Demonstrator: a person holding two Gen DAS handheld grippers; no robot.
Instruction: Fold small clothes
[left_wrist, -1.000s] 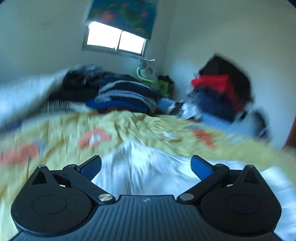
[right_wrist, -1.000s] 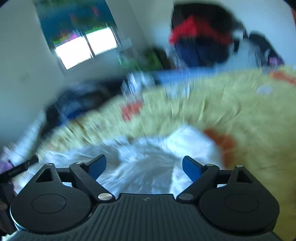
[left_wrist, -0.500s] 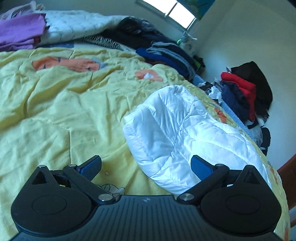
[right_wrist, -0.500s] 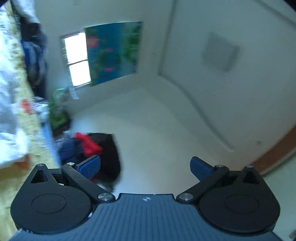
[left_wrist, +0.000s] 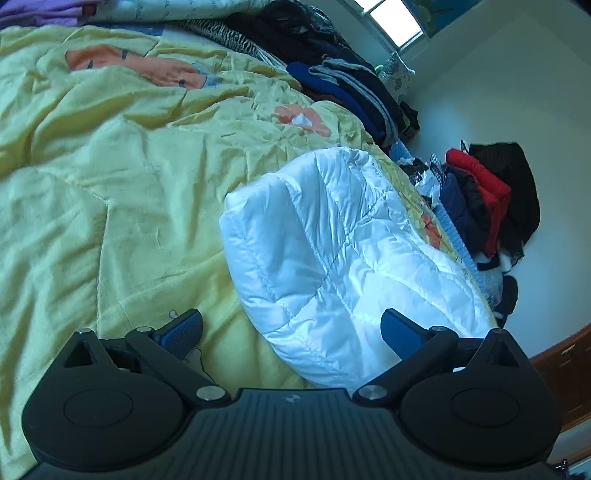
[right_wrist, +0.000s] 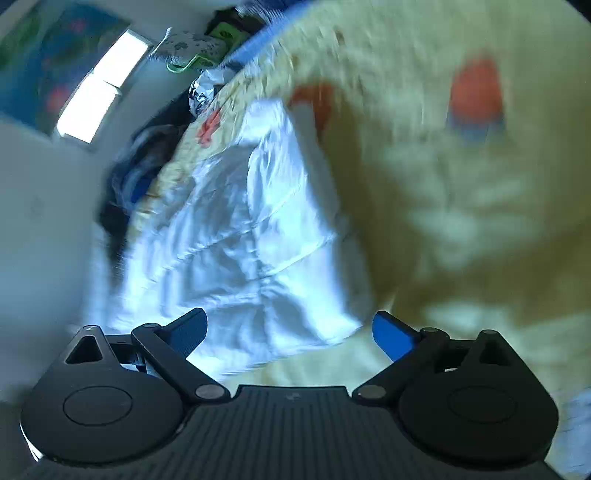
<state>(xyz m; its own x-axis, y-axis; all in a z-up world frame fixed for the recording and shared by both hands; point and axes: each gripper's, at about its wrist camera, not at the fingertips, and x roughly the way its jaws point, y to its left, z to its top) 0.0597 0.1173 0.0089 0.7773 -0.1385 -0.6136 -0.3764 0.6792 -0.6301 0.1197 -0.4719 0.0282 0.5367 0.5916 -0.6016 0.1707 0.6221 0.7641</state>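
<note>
A white quilted puffer garment (left_wrist: 332, 251) lies folded on a yellow bedspread (left_wrist: 110, 177) near the bed's right edge. My left gripper (left_wrist: 291, 332) is open and empty, hovering just above the garment's near edge. The right wrist view is blurred; the same white garment (right_wrist: 236, 236) lies there left of centre on the yellow bedspread (right_wrist: 461, 184). My right gripper (right_wrist: 290, 336) is open and empty above the garment's near corner.
Stacks of dark folded clothes (left_wrist: 351, 85) line the far side of the bed. A pile of red, navy and black clothes (left_wrist: 487, 199) sits against the wall beyond the right edge. A window (right_wrist: 99, 99) is on the far wall.
The left gripper has drifted slightly closer to the white garment. The right gripper has swung fast from facing the wall and ceiling down toward the bed and garment. Both stay open.
</note>
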